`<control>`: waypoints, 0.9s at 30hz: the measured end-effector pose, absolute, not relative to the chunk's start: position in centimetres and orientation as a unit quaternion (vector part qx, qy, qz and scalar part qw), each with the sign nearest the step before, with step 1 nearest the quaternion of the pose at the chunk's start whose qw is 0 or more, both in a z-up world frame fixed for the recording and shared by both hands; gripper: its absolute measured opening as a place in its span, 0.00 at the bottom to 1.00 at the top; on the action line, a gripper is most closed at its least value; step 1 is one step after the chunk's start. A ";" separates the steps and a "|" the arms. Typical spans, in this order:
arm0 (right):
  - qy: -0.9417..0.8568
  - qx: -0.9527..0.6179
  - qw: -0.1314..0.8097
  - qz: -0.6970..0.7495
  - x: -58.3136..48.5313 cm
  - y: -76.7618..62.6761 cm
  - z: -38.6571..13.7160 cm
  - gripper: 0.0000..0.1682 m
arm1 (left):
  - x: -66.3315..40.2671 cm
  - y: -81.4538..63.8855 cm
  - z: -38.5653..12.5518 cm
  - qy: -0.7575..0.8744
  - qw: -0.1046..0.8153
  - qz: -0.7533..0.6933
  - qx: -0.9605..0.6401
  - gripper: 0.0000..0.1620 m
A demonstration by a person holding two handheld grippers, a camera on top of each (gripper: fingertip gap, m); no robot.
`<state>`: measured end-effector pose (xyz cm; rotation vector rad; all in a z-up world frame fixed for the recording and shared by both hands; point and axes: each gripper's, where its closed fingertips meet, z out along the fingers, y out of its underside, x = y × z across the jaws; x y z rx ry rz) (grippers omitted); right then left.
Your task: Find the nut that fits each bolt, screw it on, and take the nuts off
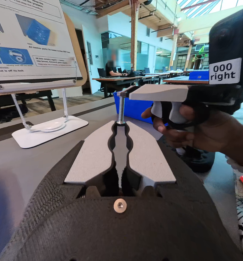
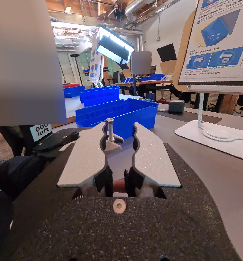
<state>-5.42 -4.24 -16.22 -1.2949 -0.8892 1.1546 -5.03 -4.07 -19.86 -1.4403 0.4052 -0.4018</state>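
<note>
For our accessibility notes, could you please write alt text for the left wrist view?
The left gripper pinches the lower end of an upright bolt, while the right gripper meets the bolt's head from the side. Behind sit a blue bin and an instruction sheet on a white stand.

Bolt tip hidden between the left hand-held gripper fingertips; any nut there indiscernible.

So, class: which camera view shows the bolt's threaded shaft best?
The left wrist view: the bolt stands upright, large and sharp, threads clear, its lower end pinched in the left tongs. The right wrist view shows it smaller, threads indistinct.
</note>
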 end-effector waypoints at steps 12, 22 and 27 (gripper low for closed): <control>-0.394 -0.547 0.551 0.492 -6.4 -5.2 -16.3 0.06 | -4.8 -4.0 -20.3 0.196 0.709 -0.166 -0.657 0.06; -0.488 -0.401 0.480 0.609 -3.4 -9.7 -13.3 0.06 | -0.4 -8.8 -18.9 0.287 0.614 -0.453 -0.578 0.06; -0.484 -0.390 0.503 0.601 -1.3 -8.5 -11.5 0.06 | 0.1 -9.7 -18.7 0.304 0.606 -0.473 -0.563 0.06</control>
